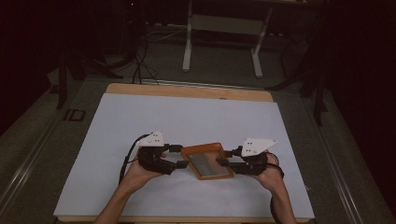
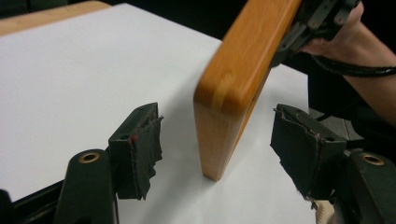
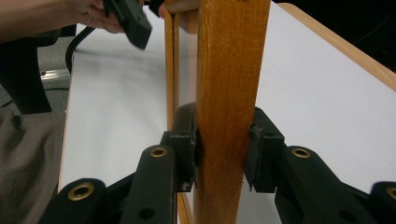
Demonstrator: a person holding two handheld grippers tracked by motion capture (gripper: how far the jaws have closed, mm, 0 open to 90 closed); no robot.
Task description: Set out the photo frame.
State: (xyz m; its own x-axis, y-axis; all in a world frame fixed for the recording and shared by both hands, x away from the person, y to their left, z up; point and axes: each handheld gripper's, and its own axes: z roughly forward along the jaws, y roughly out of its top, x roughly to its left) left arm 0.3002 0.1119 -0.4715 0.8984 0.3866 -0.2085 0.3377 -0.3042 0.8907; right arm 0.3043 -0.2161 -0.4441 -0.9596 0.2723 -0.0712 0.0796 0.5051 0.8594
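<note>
Wooden picture frame (image 1: 207,161) sits near the white tabletop's (image 1: 187,116) 6 o'clock edge, open room toward 12 o'clock. Right claw (image 3: 223,154) is clamped on its 3 o'clock rail. Left claw (image 2: 215,149) stands apart, straddling its corner without touching.

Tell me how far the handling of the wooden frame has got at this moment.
Done: the right gripper is clamped on one edge of the orange-brown rectangular wooden frame, holding it tilted off the white table cover. In hand: the left gripper stands open with the frame's opposite corner between its pads, not touching. Left: closing the left gripper on that corner; where the frame goes afterwards cannot be told.
</note>
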